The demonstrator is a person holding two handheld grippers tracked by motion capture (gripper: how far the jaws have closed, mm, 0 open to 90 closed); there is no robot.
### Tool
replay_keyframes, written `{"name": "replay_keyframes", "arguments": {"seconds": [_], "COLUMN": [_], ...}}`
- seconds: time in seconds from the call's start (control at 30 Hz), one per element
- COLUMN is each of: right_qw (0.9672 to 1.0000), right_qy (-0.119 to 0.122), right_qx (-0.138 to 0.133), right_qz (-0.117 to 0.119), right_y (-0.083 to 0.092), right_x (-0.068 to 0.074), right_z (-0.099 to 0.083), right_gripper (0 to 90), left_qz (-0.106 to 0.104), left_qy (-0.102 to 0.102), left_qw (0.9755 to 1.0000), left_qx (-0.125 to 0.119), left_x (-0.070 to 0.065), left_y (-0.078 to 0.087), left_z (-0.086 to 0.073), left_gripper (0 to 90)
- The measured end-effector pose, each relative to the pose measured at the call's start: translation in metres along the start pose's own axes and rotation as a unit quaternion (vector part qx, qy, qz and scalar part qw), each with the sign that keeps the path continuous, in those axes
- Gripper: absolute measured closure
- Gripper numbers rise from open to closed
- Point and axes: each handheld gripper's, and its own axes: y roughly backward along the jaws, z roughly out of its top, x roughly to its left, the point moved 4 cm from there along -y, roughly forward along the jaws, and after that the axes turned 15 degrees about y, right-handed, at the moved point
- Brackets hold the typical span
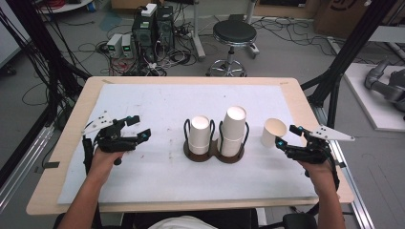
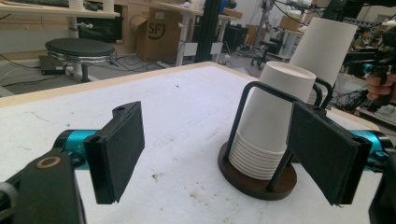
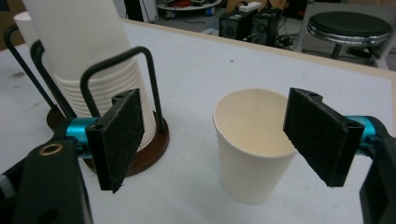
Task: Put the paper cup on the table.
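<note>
- Looking down at the table [image 1: 143, 100], we see one paper cup [image 1: 273, 132] standing alone, mouth up, just to the right of the cup holder [image 1: 214, 151].
- The holder has two stacks of cups [image 1: 232, 130] in it, turned upside down. The single cup stands near them but does not touch them.
- Our right gripper [image 1: 285, 137] is right beside that cup. Its jaws are wide open and they hold nothing.
- In the right gripper view, the cup [image 3: 254, 144] sits in the gap between the two black pads [image 3: 120, 137], a little ahead of them. Neither pad touches it.
- The cup stands straight up, so its long side runs top to bottom. The pads face its two sides.
- Our left gripper [image 1: 136, 127] is well away, on the other side of the holder. Its jaws are wide open too, and empty.
- In the left gripper view, the nearer stack [image 2: 268, 128] is ahead and to the right of the left gripper's gap.
- We think the right gripper is the one for this cup, as it is much nearer.
- We think it needs to slide forward a bit and then squeeze softly, as paper cups squash easily.
</note>
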Motion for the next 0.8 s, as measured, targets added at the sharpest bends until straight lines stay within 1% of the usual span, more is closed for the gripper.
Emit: {"name": "replay_keyframes", "arguments": {"seconds": [0.07,0.17,0.33,0.53,0.63,0.8], "right_qw": [0.9999,0.9997,0.9992,0.9994,0.9995,0.9995], "right_qy": [0.009,0.016,0.028,0.024,0.018,0.019], "right_qx": [-0.008,-0.017,-0.024,-0.019,-0.019,-0.021], "right_qz": [0.002,0.007,0.013,0.018,0.017,0.015], "right_y": [0.000,0.002,0.001,-0.003,-0.002,0.000], "right_x": [0.001,0.003,0.006,0.009,0.010,0.011], "right_z": [0.007,0.015,0.024,0.022,0.020,0.021], "right_gripper": [21.0,21.1,21.1,21.1,21.1,21.1], "left_qz": [0.002,0.004,0.003,0.001,-0.001,-0.001], "left_qy": [0.001,0.001,-0.004,-0.007,-0.009,-0.009], "left_qw": [1.0000,1.0000,1.0000,1.0000,1.0000,1.0000], "left_qx": [0.000,0.002,0.002,0.003,0.002,0.000], "left_x": [0.001,0.002,0.000,-0.003,-0.004,-0.006], "left_y": [-0.001,-0.001,0.000,0.002,0.003,0.005], "left_z": [0.000,0.000,0.000,0.000,0.001,0.001], "left_gripper": [19.4,19.4,19.4,19.4,19.4,19.4]}}
